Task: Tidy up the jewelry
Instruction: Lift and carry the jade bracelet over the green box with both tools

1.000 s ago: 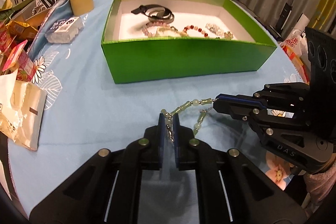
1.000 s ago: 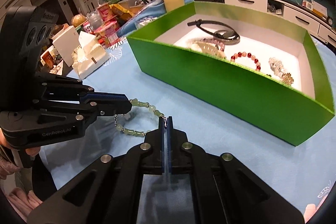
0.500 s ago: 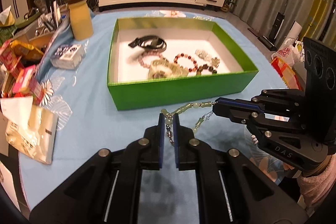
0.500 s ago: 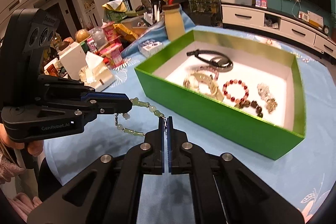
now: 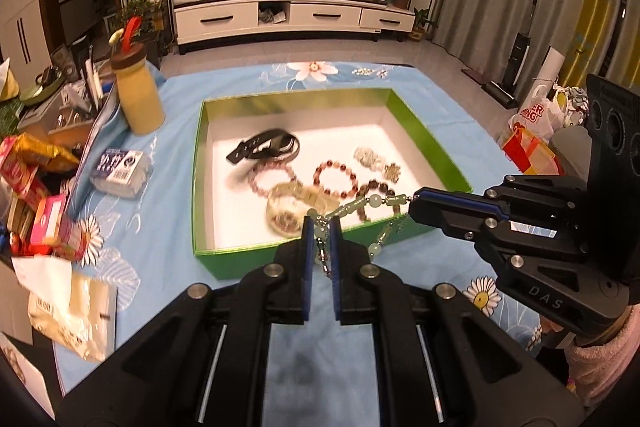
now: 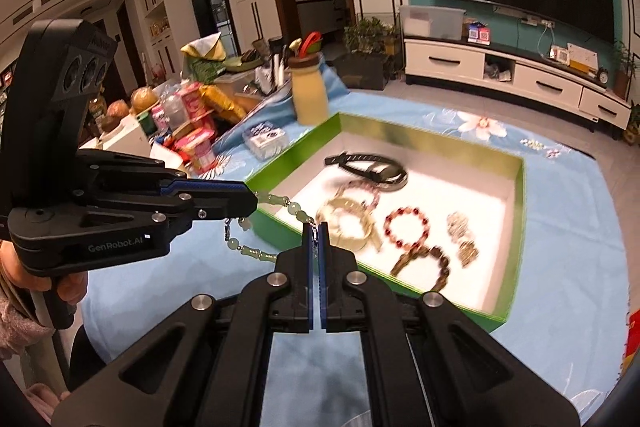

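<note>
A pale green bead bracelet (image 5: 362,205) hangs stretched between both grippers, above the near wall of the green box (image 5: 256,259). My left gripper (image 5: 320,227) is shut on one end of it, near its metal clasp. My right gripper (image 6: 316,227) is shut on the other end; from the right wrist the bracelet (image 6: 280,203) runs left to the other tool's tip, and a loop of beads sags below. Inside the box lie a black strap (image 5: 268,145), a pink bead bracelet (image 5: 264,175), a red bead bracelet (image 5: 334,179), a dark brown one (image 6: 424,259) and small brooches (image 5: 376,161).
The box sits on a blue flowered tablecloth (image 5: 160,227). A yellow bottle (image 5: 138,95) and a small clear case (image 5: 120,167) stand left of it. Snack packets and paper (image 5: 36,211) crowd the table's left edge. A hand (image 6: 68,287) grips the left tool's handle.
Both grippers have risen together with the bracelet stretched between them, lifting it off the cloth. The box now sits lower and smaller in both views, with its inside fully in sight.
</note>
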`<state>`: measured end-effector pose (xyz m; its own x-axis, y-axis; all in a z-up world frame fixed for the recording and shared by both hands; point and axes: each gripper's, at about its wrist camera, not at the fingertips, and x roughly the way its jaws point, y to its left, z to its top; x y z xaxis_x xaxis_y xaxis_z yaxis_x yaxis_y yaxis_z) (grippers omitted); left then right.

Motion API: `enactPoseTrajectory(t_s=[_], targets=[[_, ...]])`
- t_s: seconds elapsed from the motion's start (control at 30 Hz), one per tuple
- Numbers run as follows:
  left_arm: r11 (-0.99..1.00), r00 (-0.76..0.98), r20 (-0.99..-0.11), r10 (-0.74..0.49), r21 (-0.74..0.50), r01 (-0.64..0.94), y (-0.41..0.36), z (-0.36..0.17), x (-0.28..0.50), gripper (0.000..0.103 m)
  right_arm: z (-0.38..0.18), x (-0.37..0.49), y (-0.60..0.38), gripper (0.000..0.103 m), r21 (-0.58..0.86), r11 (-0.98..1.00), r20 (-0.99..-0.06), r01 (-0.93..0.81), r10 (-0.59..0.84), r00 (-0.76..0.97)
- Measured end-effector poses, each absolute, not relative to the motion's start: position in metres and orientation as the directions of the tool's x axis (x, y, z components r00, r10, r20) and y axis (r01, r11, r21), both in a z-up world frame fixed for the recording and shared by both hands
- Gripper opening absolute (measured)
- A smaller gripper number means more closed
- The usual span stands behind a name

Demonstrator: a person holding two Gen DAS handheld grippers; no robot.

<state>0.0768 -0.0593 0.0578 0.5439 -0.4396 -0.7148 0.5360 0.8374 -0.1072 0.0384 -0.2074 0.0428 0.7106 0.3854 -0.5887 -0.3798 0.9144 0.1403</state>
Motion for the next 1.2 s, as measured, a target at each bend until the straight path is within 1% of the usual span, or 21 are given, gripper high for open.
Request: enactPoseTrajectory(t_s=[0.13, 0.27, 0.73, 0.97, 1.2], targets=[[0.829, 0.549, -0.707, -0.446, -0.095, 0.551, -0.07, 0.065, 0.083, 0.007, 0.052, 0.045, -0.215, 0.002, 0.124, 0.924, -0.577, -0.362, 0.364, 0.731], [0.825, 0.548, -0.704, -0.452, -0.097, 0.557, -0.08, 0.068, 0.092, 0.007, 0.055, 0.053, -0.226, 0.002, 0.138, 0.931, -0.57, -0.338, 0.354, 0.742], [0.811, 0.523, -0.719, -0.458, -0.098, 0.576, -0.11, 0.063, 0.13, 0.007, 0.052, 0.076, -0.247, 0.002, 0.137, 0.951, -0.584, -0.276, 0.303, 0.753], [0.801, 0.48, -0.74, -0.472, -0.132, 0.584, -0.127, 0.053, 0.16, 0.007, 0.047, 0.1, -0.263, 0.002, 0.164, 0.957, -0.603, -0.24, 0.289, 0.744], [0.796, 0.419, -0.764, -0.492, -0.199, 0.571, -0.14, 0.038, 0.193, 0.007, 0.036, 0.13, -0.279, 0.002, 0.186, 0.959, -0.65, -0.215, 0.284, 0.705]])
